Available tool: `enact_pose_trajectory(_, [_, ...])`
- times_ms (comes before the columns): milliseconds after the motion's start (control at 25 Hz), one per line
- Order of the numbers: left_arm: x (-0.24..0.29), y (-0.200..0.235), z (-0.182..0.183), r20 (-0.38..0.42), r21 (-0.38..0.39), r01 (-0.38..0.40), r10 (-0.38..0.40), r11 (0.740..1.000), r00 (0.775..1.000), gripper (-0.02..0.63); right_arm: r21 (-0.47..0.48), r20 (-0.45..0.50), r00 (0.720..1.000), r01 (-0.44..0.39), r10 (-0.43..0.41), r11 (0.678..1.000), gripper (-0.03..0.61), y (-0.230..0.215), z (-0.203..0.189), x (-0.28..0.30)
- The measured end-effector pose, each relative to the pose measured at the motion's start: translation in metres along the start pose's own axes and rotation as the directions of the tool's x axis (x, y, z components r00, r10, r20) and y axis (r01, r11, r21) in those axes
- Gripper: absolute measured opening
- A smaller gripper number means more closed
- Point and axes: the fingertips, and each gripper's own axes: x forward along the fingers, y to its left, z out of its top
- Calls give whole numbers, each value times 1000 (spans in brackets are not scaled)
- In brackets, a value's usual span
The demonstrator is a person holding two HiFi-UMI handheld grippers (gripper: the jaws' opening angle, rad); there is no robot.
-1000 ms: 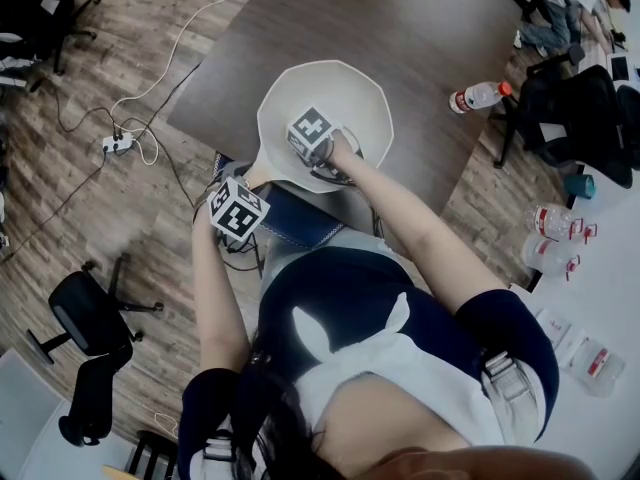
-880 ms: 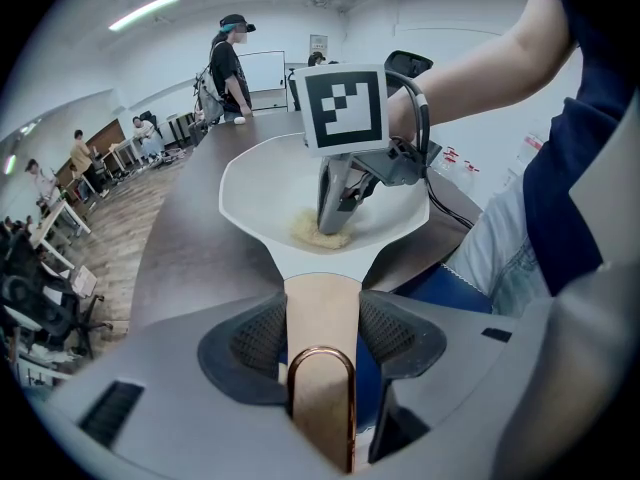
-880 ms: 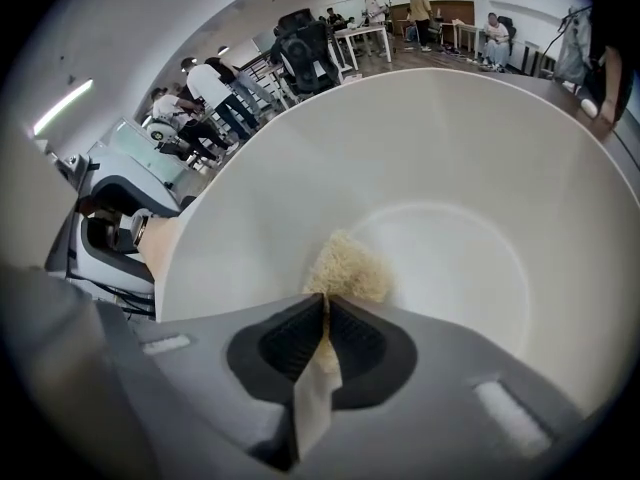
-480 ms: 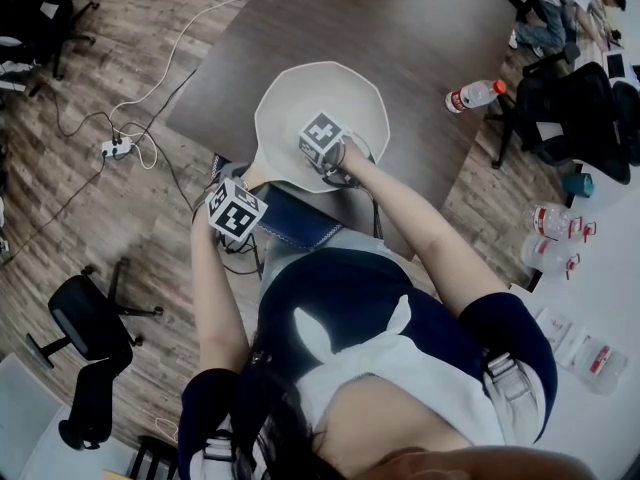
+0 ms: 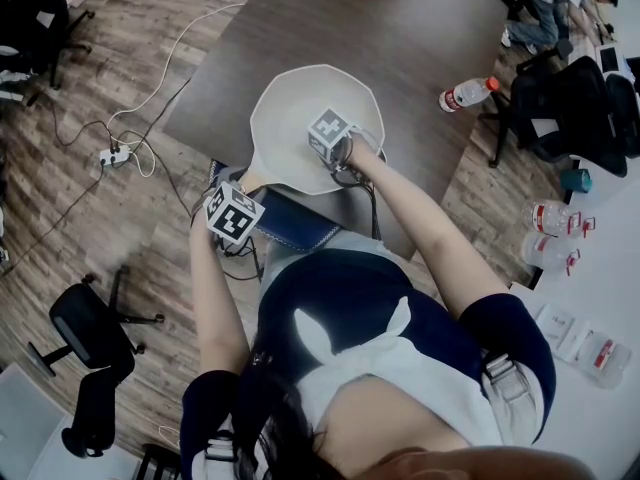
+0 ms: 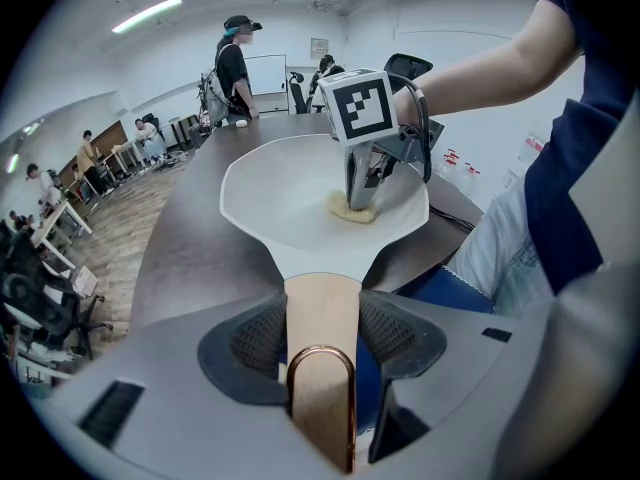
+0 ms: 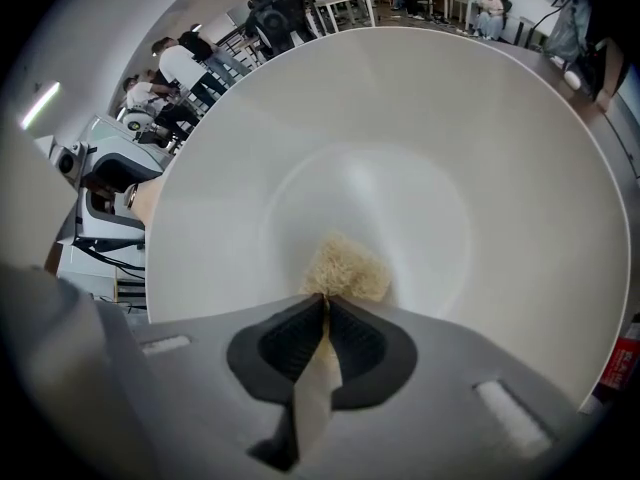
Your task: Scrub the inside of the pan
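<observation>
In the upper middle of the head view, the white pan (image 5: 290,98) sits at the near edge of a dark bench (image 5: 430,28), its handle (image 6: 322,293) pointing down-left toward the person. The left tool (image 6: 322,318) is clamped on that handle, with both pads pressed against its sides, and steadies the pan. The right tool (image 7: 325,313) reaches into the bowl with its jaws pinched nearly together on a pale, fibrous scrub pad (image 7: 345,268). The pad is pressed against the pan's floor, close to the centre and slightly toward the near wall.

The scrubbing appears to be under way rather than finished. The pad is in contact with the inside, but it covers only a small patch. The interior looks evenly white, with no visible residue or suds, so the pictures do not show how much has been cleaned. The sloping walls and the far half of the floor probably remain to be covered.

The bench top is a smooth, dark brown and otherwise nearly bare. A plastic bottle (image 5: 465,93) with a red label lies on its side toward the right of the frame. Wood-plank flooring (image 5: 130,28) surrounds the bench. A power strip (image 5: 113,155) with trailing cables lies at the left, and a black office chair (image 5: 85,323) stands at the lower left. In the left gripper view, other people stand around desks under ceiling strip lights.
</observation>
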Motion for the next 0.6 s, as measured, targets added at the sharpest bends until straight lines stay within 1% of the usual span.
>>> enact_pose_trajectory(160, [0, 1, 0, 2, -1, 0, 0, 1000, 1000, 225, 31, -3, 1000, 18, -18, 999, 15, -13, -4, -3])
enact_pose_trajectory(240, [0, 0, 0, 3, 0, 0, 0, 1000, 1000, 225, 39, 1, 999, 40, -40, 998, 15, -18, -5, -5])
enact_pose_trajectory(360, [-1, -1, 0, 3, -1, 0, 0, 1000, 1000, 225, 32, 3, 997, 81, -82, 996, 15, -24, -5, -7])
enact_pose_trajectory(520, [1, -1, 1, 3, 1, -3, 3, 1000, 1000, 225, 31, 0, 995, 102, -102, 994, 15, -30, -5, -7])
enact_pose_trajectory(600, [1, -1, 1, 3, 1, -4, 4, 1000, 1000, 225, 14, 12, 992, 124, -124, 992, 15, -34, 0, -6])
